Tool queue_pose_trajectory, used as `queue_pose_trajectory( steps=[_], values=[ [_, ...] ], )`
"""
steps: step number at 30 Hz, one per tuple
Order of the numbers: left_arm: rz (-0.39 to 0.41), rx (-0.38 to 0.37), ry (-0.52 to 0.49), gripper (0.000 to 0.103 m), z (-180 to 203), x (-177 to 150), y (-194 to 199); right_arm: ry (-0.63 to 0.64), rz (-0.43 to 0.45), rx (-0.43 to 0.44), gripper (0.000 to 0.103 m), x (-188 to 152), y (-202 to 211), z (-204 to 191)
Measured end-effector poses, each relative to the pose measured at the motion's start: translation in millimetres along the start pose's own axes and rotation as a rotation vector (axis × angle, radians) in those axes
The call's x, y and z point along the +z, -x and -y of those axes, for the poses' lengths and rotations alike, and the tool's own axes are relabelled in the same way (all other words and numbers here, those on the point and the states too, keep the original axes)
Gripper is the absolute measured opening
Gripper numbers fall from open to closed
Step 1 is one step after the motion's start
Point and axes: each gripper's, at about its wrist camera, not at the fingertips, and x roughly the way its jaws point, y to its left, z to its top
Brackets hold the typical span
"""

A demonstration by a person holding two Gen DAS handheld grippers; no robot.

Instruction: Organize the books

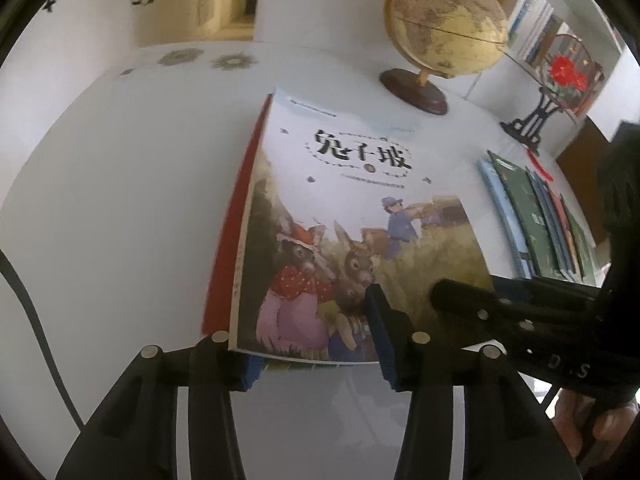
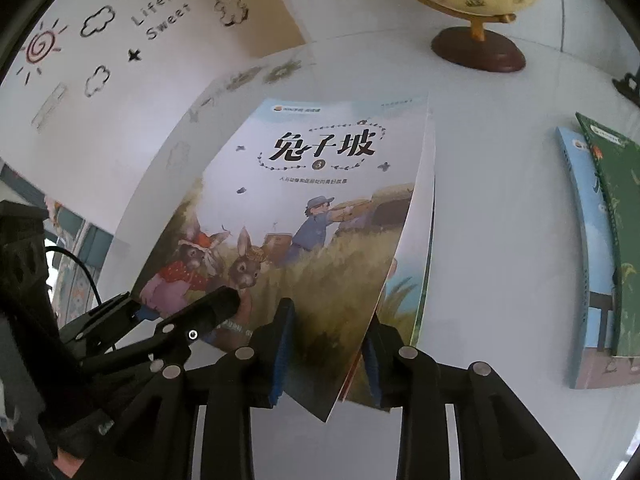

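- We see the left gripper with jaws partly spread across the near edge of the rabbit book; whether its pads press the cover, we cannot tell.
- Our right gripper straddles the book's lower right corner, jaws parted; grip unclear.
- The book lies on the white table, just in front of the globe; a row of books sits to the globe's right.

Rabbit picture book tops a small pile on the white table, its near edge by the table's front, cover corner curling up. Blue-and-green book stack lies flat toward the right edge.
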Motion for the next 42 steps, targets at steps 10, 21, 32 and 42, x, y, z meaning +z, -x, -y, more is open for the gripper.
queue_pose_trajectory(
  steps=[10,21,32,42],
  values=[
    [-0.008,0.123,-0.017,0.052,13.9,7.3,3.2,-0.047,0.011,0.005,0.043,-20.3,28.9,17.8],
    [-0.023,0.312,-0.020,0.070,13.9,1.5,3.7,-0.024,0.027,-0.007,0.045,-57.7,60.9,30.9],
    [0.001,0.285,-0.051,0.071,37.1,-37.3,50.3,-0.026,0.055,0.008,0.045,-69.5,82.8,18.7],
    [0.185,0.126,-0.140,0.071,156.2,-39.3,130.0,0.028,0.199,-0.134,0.045,-105.7,196.6,37.9]
  ],
)
